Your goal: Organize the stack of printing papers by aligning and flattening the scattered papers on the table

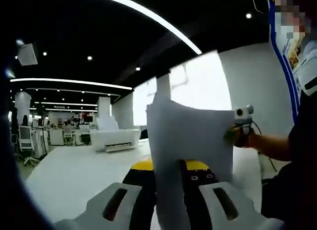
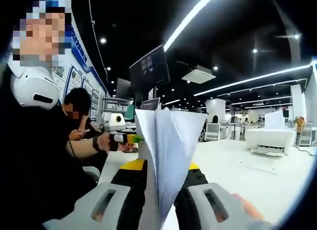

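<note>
Both grippers hold the stack of papers upright above the table (image 1: 74,170). In the left gripper view the left gripper (image 1: 168,200) has its jaws narrowed on the papers (image 1: 190,136), which rise straight up between them. The right gripper (image 2: 161,200) is likewise clamped on the sheets, fanning apart above its jaws. To square them well, I judge it best to loosen both grips slightly, tap the lower edge down on the table, then lay the stack flat
</note>
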Available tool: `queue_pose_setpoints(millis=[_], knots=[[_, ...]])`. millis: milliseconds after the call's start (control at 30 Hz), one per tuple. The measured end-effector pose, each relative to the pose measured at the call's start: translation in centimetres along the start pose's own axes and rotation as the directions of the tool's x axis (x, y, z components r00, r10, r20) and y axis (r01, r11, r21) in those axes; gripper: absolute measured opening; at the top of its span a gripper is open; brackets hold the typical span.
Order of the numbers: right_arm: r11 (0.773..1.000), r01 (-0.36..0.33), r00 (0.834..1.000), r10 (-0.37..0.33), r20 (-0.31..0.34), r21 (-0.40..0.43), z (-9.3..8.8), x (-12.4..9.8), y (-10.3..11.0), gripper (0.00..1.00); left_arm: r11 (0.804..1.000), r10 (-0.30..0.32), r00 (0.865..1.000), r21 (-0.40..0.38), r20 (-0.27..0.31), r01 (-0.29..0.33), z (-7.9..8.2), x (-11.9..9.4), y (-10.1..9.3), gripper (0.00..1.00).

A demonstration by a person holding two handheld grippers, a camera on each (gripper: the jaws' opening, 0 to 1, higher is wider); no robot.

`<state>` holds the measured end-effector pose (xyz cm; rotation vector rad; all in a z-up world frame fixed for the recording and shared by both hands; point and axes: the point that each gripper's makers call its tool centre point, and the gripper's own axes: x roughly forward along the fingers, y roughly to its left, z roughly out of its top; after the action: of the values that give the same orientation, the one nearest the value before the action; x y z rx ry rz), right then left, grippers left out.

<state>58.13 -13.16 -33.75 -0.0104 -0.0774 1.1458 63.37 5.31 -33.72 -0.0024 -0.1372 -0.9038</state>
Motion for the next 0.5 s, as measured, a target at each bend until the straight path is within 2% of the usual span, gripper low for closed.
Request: queue_pose_setpoints(millis=[100, 233, 400, 433, 500], knots=[[0.999, 0.048, 0.999, -0.048, -0.005, -0.017, 0.1, -0.7, -1.1, 0.25, 1.000, 0.008, 1.000, 0.017, 0.001, -0.008, 0.6, -0.1, 0.1, 0.25], [0.998, 0.070, 0.997, -0.070, 0.016, 0.001, 0.6, -1.5, -1.7, 0.25, 1.000, -0.018, 0.998, -0.009, 0.067, 0.019, 2.6, 0.1, -0.1, 0.25], [0.994, 0.109, 0.994, -0.109, -0.029, -0.005, -0.4, -0.8, -2.2, 0.24, 0.999, -0.037, 0.998, -0.013, 0.047, 0.038, 1.7, 0.9, -0.8, 0.25], [0.994, 0.108, 0.993, -0.108, -0.042, -0.005, -0.7, -0.6, -2.2, 0.22, 0.999, -0.039, 0.998, -0.016, 0.045, 0.040, 1.6, 1.0, -0.8, 0.25], [0.993, 0.112, 0.991, -0.114, -0.064, -0.022, -1.1, -0.3, -2.3, 0.07, 0.999, -0.040, 0.998, -0.024, 0.040, 0.041, 1.5, 1.0, -0.9, 0.24]])
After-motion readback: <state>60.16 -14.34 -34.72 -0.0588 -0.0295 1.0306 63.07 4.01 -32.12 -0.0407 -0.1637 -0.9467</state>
